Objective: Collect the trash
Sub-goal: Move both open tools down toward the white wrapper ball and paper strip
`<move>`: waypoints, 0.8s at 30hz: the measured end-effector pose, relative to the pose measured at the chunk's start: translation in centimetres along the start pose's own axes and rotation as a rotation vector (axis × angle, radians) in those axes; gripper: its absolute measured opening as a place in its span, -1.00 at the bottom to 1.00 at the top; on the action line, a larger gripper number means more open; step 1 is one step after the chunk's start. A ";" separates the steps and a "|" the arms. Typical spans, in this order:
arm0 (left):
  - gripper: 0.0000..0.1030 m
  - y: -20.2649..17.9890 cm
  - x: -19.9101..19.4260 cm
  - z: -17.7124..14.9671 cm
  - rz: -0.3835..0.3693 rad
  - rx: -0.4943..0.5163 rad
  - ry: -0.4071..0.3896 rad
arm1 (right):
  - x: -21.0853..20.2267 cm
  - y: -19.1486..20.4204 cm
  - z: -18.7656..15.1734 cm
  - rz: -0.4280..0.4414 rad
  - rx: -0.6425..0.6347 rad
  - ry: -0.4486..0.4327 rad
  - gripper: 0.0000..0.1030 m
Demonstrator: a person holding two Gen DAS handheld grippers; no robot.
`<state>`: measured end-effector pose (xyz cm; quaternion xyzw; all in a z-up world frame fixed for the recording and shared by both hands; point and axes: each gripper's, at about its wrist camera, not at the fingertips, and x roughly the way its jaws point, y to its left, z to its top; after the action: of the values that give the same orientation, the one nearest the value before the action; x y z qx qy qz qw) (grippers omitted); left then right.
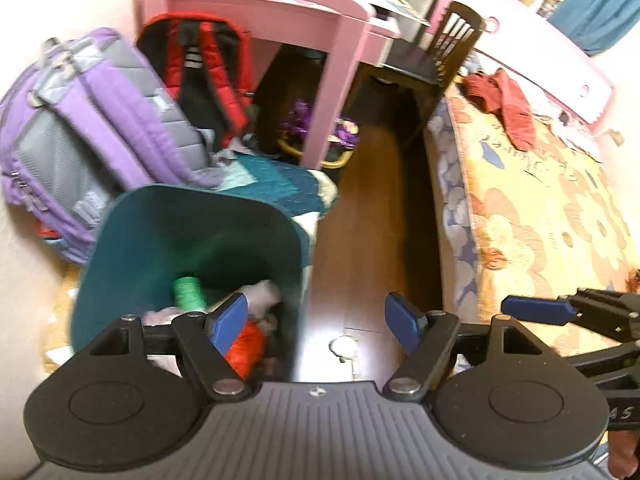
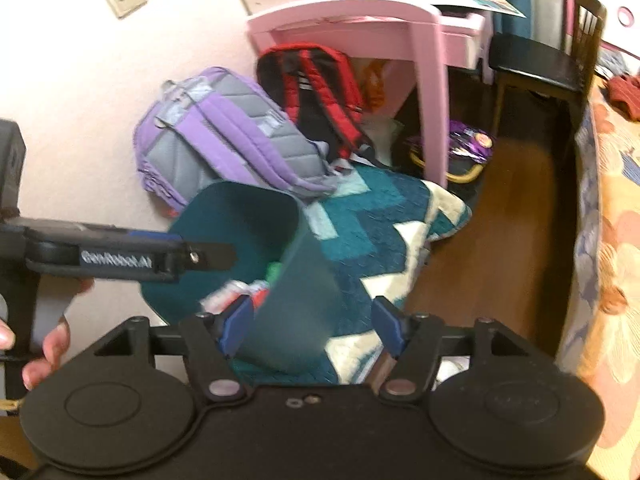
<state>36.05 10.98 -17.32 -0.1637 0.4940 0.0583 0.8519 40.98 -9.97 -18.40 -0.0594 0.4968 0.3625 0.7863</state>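
**Two Open Grippers by the Green Bin**

The left gripper (image 1: pixel 318 326) has its blue fingers (image 1: pixel 228 322) spread wide apart. It holds nothing. Its left finger hangs over the mouth of the bin, and its right finger is over the brown wood floor (image 1: pixel 372 216).

The right gripper (image 2: pixel 310 326) is wide open too, and it holds nothing. The near side wall of the bin stands between its two fingers (image 2: pixel 236 326), but they do not squeeze it.

The dark green bin (image 1: pixel 192 220) stands on the floor, close in front of both grippers. Trash lies inside it: a green bottle (image 1: pixel 188 292), a white crumpled thing (image 1: pixel 262 294) and something orange-red (image 1: pixel 246 346). A small white scrap (image 1: pixel 343 347) lies on the floor just right of the bin.

Behind the bin a blue and white blanket (image 2: pixel 372 216) lies on the floor. Farther back, a purple backpack (image 1: pixel 80 136) and a red and black backpack (image 1: pixel 208 68) lean near the wall. A pink desk (image 1: pixel 276 16) stands far off, with a dark chair (image 1: pixel 436 52) beside it. On the right is a bed with a flowery cover (image 1: pixel 552 216), and a red cloth (image 1: pixel 504 100) lies on it.
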 end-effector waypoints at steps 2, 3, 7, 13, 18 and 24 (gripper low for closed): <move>0.56 -1.8 0.7 -0.1 -0.013 0.014 -0.008 | -0.7 -1.9 -0.9 -0.019 -0.003 0.015 0.30; 0.57 -2.6 1.0 -0.2 -0.013 0.021 -0.008 | -1.0 -2.6 -1.3 -0.029 -0.009 0.022 0.30; 0.64 -5.6 3.3 -0.8 -0.029 0.029 0.012 | -2.2 -6.4 -3.1 -0.064 -0.019 0.061 0.42; 0.66 -9.1 8.0 -2.4 -0.048 0.023 0.068 | -1.3 -11.3 -6.1 -0.076 0.038 0.108 0.59; 0.66 -11.1 13.9 -3.9 -0.064 0.016 0.125 | 2.8 -14.6 -9.3 -0.075 0.062 0.145 0.62; 0.71 -12.7 23.6 -6.9 -0.055 0.014 0.165 | 10.8 -19.2 -14.3 -0.099 0.095 0.176 0.63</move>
<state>45.63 -4.76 -38.00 -0.1757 0.5583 0.0178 0.8106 45.15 -24.96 -39.59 -0.0782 0.5771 0.2925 0.7585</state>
